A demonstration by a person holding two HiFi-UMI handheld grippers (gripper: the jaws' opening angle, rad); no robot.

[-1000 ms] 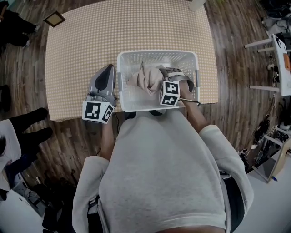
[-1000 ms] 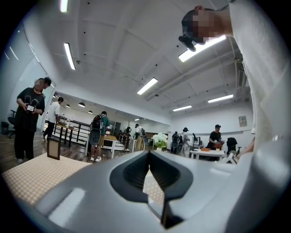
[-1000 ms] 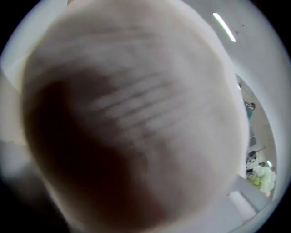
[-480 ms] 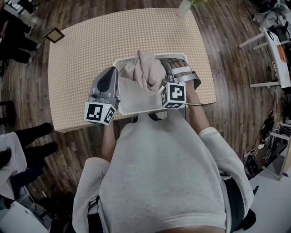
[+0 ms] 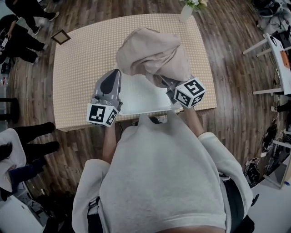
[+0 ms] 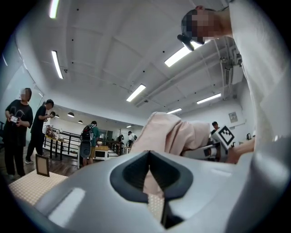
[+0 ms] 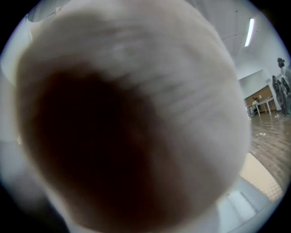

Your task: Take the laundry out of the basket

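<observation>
A beige cloth (image 5: 152,52) hangs bunched high over the white laundry basket (image 5: 145,110), which it largely hides. My right gripper (image 5: 166,82) is shut on the cloth from below, its fingertips buried in the fabric and its marker cube showing at the right. The right gripper view is filled by the cloth (image 7: 136,113), blurred and very close. My left gripper (image 5: 114,73) rests beside the basket's left wall, shut and holding nothing. In the left gripper view its jaws (image 6: 149,154) meet, with the lifted cloth (image 6: 173,134) beyond them.
The basket stands near the front edge of a table with a checked cover (image 5: 82,68). A vase of flowers (image 5: 186,11) is at the far edge. A small frame (image 5: 60,36) lies on the wood floor at left, near standing people. White furniture (image 5: 277,54) stands at right.
The right gripper has risen from inside the basket, carrying the cloth up and out above the rim. The left gripper has stayed beside the basket.
</observation>
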